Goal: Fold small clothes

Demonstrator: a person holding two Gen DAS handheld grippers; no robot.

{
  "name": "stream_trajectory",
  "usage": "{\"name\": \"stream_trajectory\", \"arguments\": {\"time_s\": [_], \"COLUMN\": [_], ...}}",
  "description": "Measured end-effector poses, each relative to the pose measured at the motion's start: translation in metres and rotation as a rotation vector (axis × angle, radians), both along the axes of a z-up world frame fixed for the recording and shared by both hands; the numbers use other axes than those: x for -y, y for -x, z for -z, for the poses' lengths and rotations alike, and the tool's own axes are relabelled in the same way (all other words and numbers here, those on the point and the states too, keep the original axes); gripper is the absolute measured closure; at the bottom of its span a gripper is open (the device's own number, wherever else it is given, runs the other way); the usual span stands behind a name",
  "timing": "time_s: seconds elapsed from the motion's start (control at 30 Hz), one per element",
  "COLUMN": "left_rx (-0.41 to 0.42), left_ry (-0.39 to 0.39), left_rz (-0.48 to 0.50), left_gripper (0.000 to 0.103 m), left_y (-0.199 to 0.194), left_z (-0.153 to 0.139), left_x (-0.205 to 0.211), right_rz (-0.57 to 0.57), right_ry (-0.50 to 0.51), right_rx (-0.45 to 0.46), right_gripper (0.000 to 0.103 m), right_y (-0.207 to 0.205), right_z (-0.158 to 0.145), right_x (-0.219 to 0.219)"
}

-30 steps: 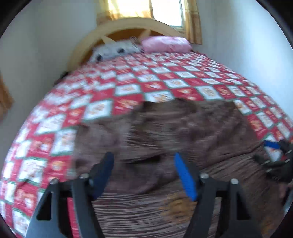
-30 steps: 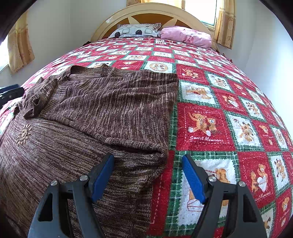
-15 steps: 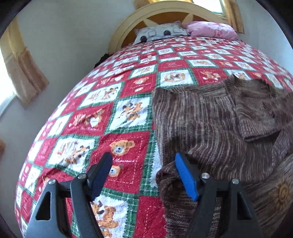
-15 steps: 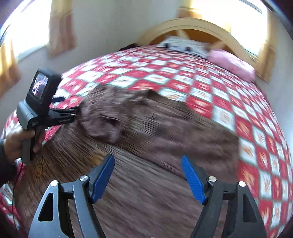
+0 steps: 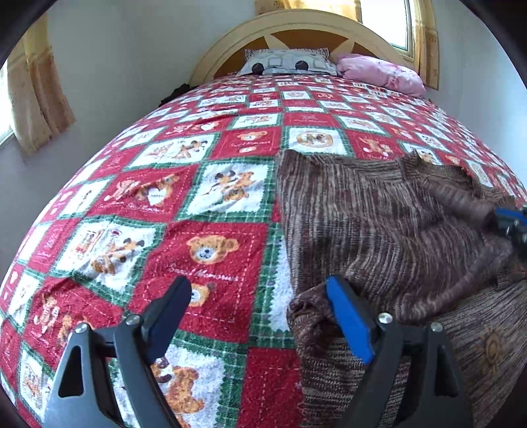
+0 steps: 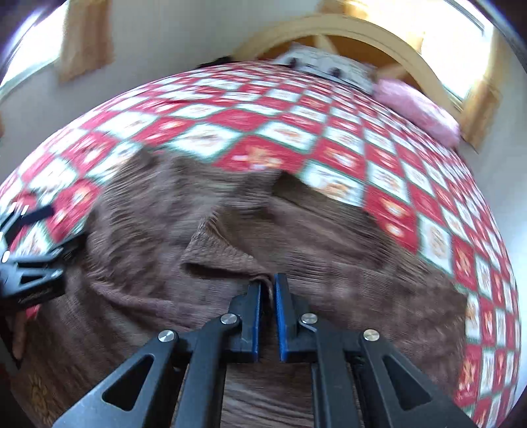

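A brown knit sweater lies spread on the bed, its sleeves folded over the body. My left gripper is open at the sweater's left edge, its blue right finger over a bunched fold of the knit and its left finger over the quilt. My right gripper is shut on a fold of the sweater near the garment's middle; that view is blurred. The right gripper shows at the right edge of the left wrist view. The left gripper shows at the left edge of the right wrist view.
The bed is covered by a red, white and green teddy-bear quilt. A patterned pillow and a pink pillow lie against the curved headboard. Curtained windows flank the walls.
My right gripper has swung from the sweater's right edge to its middle and shut on a fold. My left gripper has moved to the sweater's left edge and stays open.
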State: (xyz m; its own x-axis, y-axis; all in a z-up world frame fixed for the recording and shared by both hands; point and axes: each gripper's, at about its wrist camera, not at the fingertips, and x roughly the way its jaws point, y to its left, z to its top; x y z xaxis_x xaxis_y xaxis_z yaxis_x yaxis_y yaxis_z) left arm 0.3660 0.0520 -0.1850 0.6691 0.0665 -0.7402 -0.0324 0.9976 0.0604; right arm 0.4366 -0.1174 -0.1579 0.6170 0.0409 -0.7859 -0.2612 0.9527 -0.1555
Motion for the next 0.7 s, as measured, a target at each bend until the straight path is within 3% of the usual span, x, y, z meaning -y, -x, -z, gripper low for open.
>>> {"name": "stream_trajectory", "arguments": {"time_s": [0.13, 0.2, 0.3, 0.37, 0.43, 0.5, 0.6, 0.7], "left_rx": [0.002, 0.004, 0.006, 0.008, 0.01, 0.003, 0.005, 0.016], "left_ry": [-0.012, -0.013, 0.003, 0.018, 0.024, 0.02, -0.022, -0.06], "left_rz": [0.001, 0.001, 0.006, 0.012, 0.023, 0.047, 0.105, 0.128], "left_gripper": [0.014, 0.014, 0.014, 0.014, 0.012, 0.004, 0.004, 0.002], "left_y": [0.0, 0.001, 0.001, 0.001, 0.003, 0.003, 0.007, 0.01], "left_z": [0.001, 0.001, 0.0, 0.0, -0.001, 0.0, 0.0, -0.001], "left_x": [0.003, 0.003, 0.001, 0.0, 0.001, 0.004, 0.017, 0.024], "right_rz": [0.15, 0.164, 0.133, 0.055, 0.004, -0.059, -0.054, -0.034], "right_ry": [-0.013, -0.066, -0.143, -0.237, -0.22, -0.167, -0.11, -0.122], "right_rx": [-0.065, -0.069, -0.029, -0.068, -0.09, -0.089, -0.125, -0.13], "right_gripper": [0.095, 0.095, 0.095, 0.094, 0.094, 0.094, 0.094, 0.094], "right_y": [-0.012, -0.006, 0.011, 0.019, 0.027, 0.035, 0.037, 0.042], "right_z": [0.012, 0.011, -0.001, -0.003, 0.001, 0.009, 0.027, 0.017], "right_x": [0.047, 0.061, 0.06, 0.045, 0.025, 0.009, 0.01, 0.02]}}
